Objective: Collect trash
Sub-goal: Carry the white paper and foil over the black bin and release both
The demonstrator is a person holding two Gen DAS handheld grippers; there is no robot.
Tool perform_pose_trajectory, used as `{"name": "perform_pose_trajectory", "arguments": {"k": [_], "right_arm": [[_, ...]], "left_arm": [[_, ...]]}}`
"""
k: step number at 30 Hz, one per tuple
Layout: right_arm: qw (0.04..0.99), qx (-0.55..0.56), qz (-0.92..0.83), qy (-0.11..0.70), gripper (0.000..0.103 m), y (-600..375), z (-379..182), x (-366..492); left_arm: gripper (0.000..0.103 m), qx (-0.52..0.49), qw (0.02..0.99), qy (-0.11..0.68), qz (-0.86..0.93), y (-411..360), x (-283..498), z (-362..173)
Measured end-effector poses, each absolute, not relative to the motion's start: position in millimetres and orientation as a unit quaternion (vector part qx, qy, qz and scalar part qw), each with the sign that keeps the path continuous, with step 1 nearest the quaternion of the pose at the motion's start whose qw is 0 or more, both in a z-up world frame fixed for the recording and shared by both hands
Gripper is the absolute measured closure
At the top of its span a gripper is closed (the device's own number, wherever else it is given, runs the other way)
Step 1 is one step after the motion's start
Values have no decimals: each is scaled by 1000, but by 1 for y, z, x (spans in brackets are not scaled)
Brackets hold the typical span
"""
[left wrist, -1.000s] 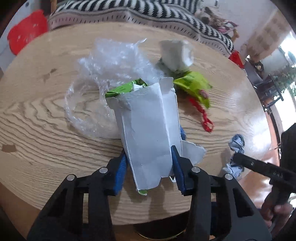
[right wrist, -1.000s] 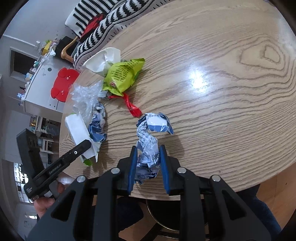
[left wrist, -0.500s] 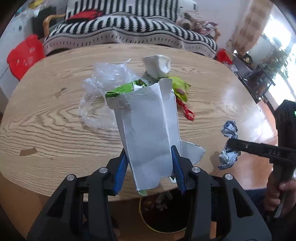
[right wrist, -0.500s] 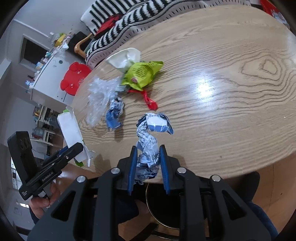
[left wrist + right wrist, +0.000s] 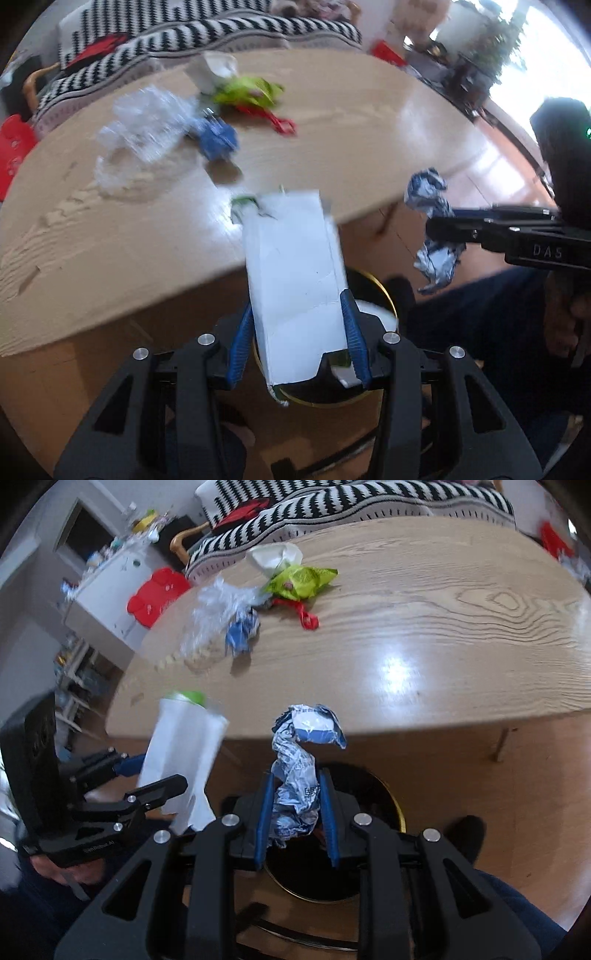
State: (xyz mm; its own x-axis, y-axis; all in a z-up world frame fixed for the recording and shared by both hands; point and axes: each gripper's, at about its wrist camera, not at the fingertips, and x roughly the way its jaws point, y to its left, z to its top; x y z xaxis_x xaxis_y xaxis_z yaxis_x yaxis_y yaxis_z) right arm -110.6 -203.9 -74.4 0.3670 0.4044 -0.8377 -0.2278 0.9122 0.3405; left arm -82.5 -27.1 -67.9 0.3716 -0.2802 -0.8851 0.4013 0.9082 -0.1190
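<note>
Bin (image 5: 388,805) mostly hidden behind carton (image 5: 295,280), table litter (image 5: 218,136) blurred

You see a white carton (image 5: 295,273) with a green top, a blue-and-white crumpled wrapper (image 5: 299,775), lime-green packet (image 5: 301,579) at twelve o'clock, red scrap (image 5: 304,614), black-and-white striped sofa cover (image 5: 332,513), light wood-grain table (image 5: 443,627).

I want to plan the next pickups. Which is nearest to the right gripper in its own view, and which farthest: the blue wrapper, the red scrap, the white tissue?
1. Blue wrapper, nearest the right gripper, on the table's left.
2. Red scrap, slightly beyond, right of the wrapper.
3. White tissue, farthest, by the table's far edge.
</note>
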Motion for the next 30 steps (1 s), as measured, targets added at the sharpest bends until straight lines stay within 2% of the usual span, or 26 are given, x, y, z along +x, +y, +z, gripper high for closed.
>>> {"name": "perform_pose_trajectory", "arguments": {"k": [4, 9, 22, 23, 24, 25, 26, 27, 28, 30], "right_arm": [[809, 78, 192, 550, 78, -206, -95, -130], [797, 81, 194, 566, 78, -203, -110, -137], [792, 86, 194, 572, 78, -204, -112, -134], [792, 86, 193, 573, 78, -204, -113, -134], [791, 89, 189, 575, 77, -205, -114, -133], [791, 93, 186, 576, 75, -206, -115, -132], [791, 98, 183, 575, 66, -209, -115, -131], [792, 101, 180, 574, 55, -211, -114, -131], [794, 105, 179, 571, 48, -213, -113, -131], [798, 108, 177, 566, 43, -215, -110, -131]], "left_arm": [[61, 68, 807, 542, -225, -36, -95, -85], [75, 95, 786, 564, -235, -50, -99, -106], [74, 95, 783, 568, -233, -51, -96, -108], [66, 95, 783, 568, -234, -51, -98, -108], [45, 95, 785, 567, -232, -51, -98, -107], [33, 97, 788, 564, -228, -51, -99, -106], [22, 99, 791, 560, -226, -51, -99, -105], [22, 101, 794, 555, -226, -52, -100, -103], [21, 101, 794, 555, -227, -52, -99, -102], [18, 97, 793, 557, -228, -51, -98, -102]]}}
